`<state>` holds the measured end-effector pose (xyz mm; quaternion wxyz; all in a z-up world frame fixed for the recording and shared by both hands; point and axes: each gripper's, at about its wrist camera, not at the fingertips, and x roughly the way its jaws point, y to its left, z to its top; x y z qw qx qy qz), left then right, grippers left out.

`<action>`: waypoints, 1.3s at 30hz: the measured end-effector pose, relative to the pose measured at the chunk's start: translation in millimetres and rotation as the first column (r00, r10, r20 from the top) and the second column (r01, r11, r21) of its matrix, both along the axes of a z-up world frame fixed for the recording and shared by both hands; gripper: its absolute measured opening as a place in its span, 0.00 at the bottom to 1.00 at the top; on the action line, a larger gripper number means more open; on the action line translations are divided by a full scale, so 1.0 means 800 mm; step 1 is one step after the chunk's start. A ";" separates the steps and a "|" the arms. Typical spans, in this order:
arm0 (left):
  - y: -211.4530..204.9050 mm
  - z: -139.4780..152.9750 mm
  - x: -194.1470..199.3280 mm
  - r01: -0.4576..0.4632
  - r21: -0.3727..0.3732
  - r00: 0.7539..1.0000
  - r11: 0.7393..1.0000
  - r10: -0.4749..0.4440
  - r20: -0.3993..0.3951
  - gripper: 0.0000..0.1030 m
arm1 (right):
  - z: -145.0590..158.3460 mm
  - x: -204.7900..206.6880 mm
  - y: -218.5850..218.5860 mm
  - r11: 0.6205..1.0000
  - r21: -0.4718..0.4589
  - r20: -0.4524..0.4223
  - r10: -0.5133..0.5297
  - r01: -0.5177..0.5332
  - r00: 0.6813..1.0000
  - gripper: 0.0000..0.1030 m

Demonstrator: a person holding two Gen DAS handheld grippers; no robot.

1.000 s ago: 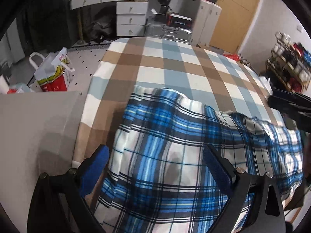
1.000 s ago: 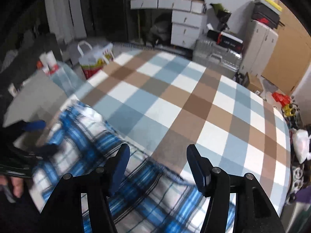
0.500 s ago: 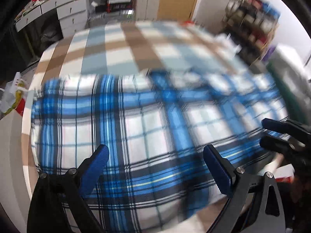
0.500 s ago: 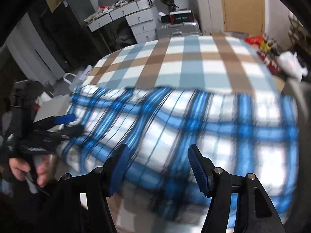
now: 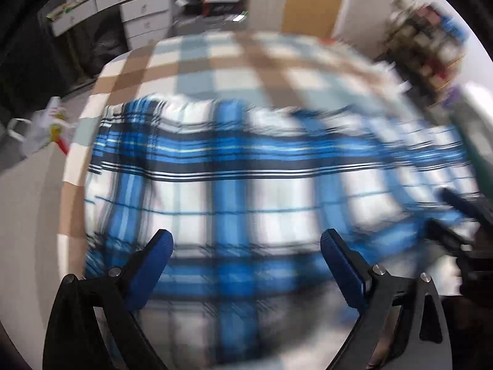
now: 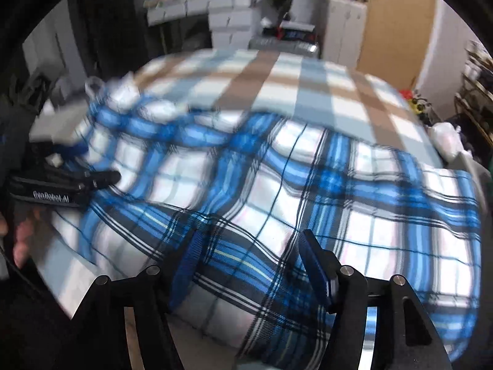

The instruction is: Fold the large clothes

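The right claw (image 6: 249,265) is closest in its own view. Its two blue pads stand apart, with a raised fold of the blue plaid cloth (image 6: 308,185) between them. The pads do not press on the cloth, so this claw is released. In the left wrist view, the left claw (image 5: 246,265) also has its blue pads spread wide over the same cloth (image 5: 234,185), and nothing is pinched, so it is released too. That picture is very blurry.

The blue, white and black plaid cloth lies spread across the near part of a big counter. It is bumpy and wrinkled, mostly on the left side of the right wrist view. There the left claw (image 6: 86,166) shows at the cloth's edge, with a person's fingers (image 6: 21,240) below it.

Past the cloth, the counter wears a brown, pale blue and white checked cover (image 6: 277,83). Farther back stand white drawers (image 6: 228,21), a tall white cabinet (image 6: 345,27) and a wooden door (image 6: 397,21).
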<state>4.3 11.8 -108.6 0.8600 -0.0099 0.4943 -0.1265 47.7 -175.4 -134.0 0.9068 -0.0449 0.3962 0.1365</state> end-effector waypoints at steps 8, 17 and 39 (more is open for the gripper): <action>-0.030 -0.060 -0.017 0.129 0.200 0.986 0.971 -0.104 -0.133 0.94 | -0.020 -0.007 0.035 0.994 -0.084 -0.076 0.061 -0.067 0.995 0.69; 0.005 -0.029 -0.007 0.036 0.034 0.995 0.999 -0.033 -0.093 0.94 | -0.022 0.009 0.001 0.999 0.042 -0.139 0.028 -0.022 0.990 0.68; 0.005 -0.005 0.042 -0.083 0.078 0.995 0.993 0.078 0.068 0.94 | 0.014 0.043 -0.084 0.971 0.076 0.044 -0.231 0.228 0.972 0.71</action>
